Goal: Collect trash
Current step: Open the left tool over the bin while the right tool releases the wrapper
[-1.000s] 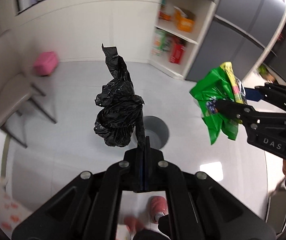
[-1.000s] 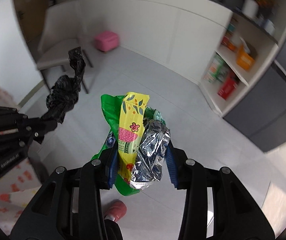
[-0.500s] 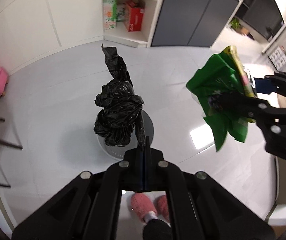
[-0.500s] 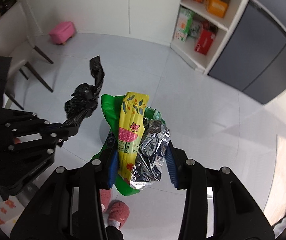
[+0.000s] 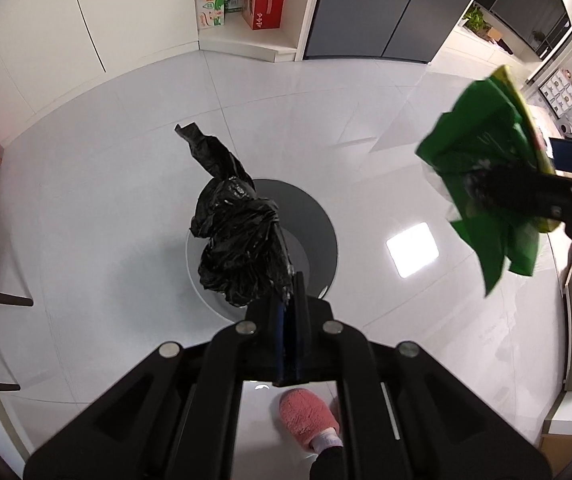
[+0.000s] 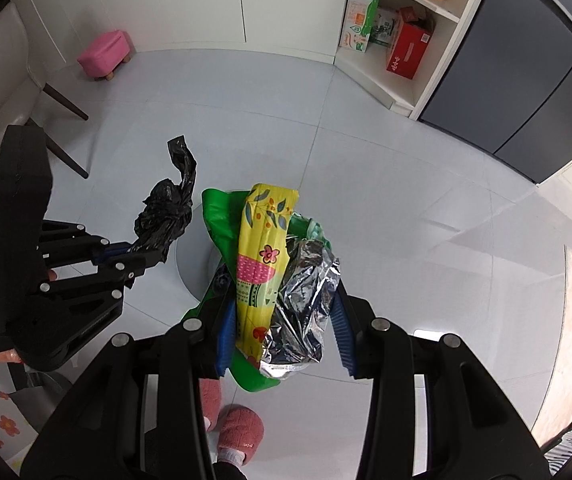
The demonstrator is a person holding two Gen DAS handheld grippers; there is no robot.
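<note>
My left gripper point(image 5: 292, 280) pinches a crumpled black plastic bag point(image 5: 238, 248) by one strand, and its jaws are opening a crack with the bag still between the pads. The bag hangs over a round grey bin point(image 5: 318, 232) on the floor. My right gripper point(image 6: 282, 292) is shut on a bundle of wrappers: a yellow flowered one point(image 6: 262, 248), silver foil point(image 6: 306, 292) and a green one point(image 6: 218, 216). That bundle also hovers above the bin point(image 6: 194, 264). From the right wrist view, the left gripper point(image 6: 154, 252) and the black bag point(image 6: 166, 212) sit to the left.
A pink stool point(image 6: 104, 54) and a chair point(image 6: 2, 80) stand at the back left. Open shelves with boxes point(image 6: 386, 36) and dark cabinets point(image 6: 526, 72) line the back right. A person's pink slippers point(image 6: 242, 432) are just below the grippers.
Both grippers have sunk toward the floor and tipped further down. The grey bin looks larger and now lies right beneath the black bag. Both loads are still held.
</note>
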